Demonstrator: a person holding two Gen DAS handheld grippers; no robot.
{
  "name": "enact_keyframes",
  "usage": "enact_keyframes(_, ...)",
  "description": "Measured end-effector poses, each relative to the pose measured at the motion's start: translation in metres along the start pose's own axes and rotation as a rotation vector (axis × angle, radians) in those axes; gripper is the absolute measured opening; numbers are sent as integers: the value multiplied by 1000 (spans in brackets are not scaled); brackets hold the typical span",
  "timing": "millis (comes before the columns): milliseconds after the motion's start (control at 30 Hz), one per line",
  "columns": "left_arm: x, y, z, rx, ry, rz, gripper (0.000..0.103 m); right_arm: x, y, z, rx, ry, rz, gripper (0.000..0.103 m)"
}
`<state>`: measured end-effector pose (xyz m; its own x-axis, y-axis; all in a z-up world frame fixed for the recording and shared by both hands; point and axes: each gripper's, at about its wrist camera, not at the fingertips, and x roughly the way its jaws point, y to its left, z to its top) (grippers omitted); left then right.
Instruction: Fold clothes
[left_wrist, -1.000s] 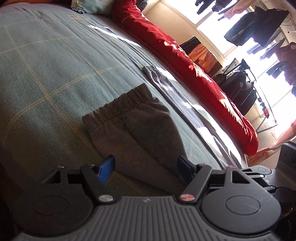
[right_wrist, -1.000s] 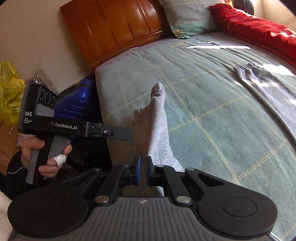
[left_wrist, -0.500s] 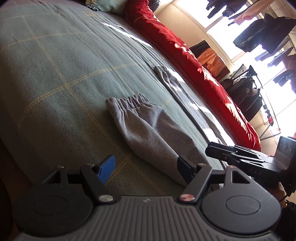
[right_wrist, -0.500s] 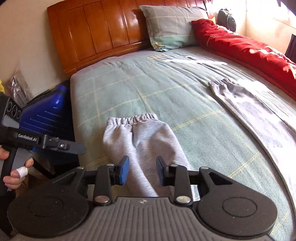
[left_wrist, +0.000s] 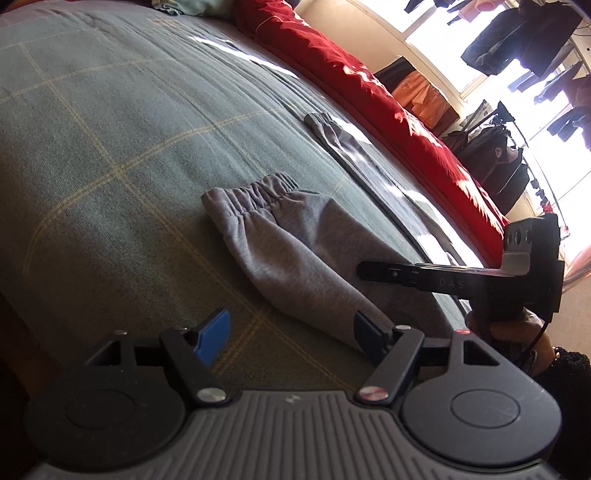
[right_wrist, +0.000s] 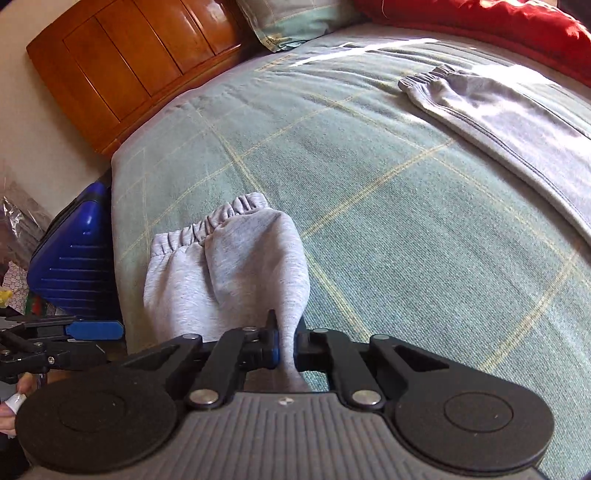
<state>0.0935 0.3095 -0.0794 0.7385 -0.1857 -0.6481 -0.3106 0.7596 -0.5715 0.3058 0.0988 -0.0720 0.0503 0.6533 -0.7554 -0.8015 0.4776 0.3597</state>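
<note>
our right gripper (right_wrist: 286, 345) has its jaws pinched on the grey pants (right_wrist: 225, 269) on the bed (right_wrist: 406, 206). our left gripper (left_wrist: 288, 332) sits open, holding nothing. the thin pinch could slip if we pull fast.

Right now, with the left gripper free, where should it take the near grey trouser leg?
At the elastic cuff, coming low from the bed's near edge. The cuff is a thick gathered band lying flat, and the right gripper already pinches the grey trouser leg further along, so the open left gripper takes the free end.
</note>
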Motion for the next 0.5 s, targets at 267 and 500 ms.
enact_keyframes(267,-12,2,-2,-6,-20,3,74,-57,53,-2,-147,-56,48,6)
enact_keyframes(500,-27,12,-7,-60,-31,20,74,-72,94,-32,-245,13,120,7)
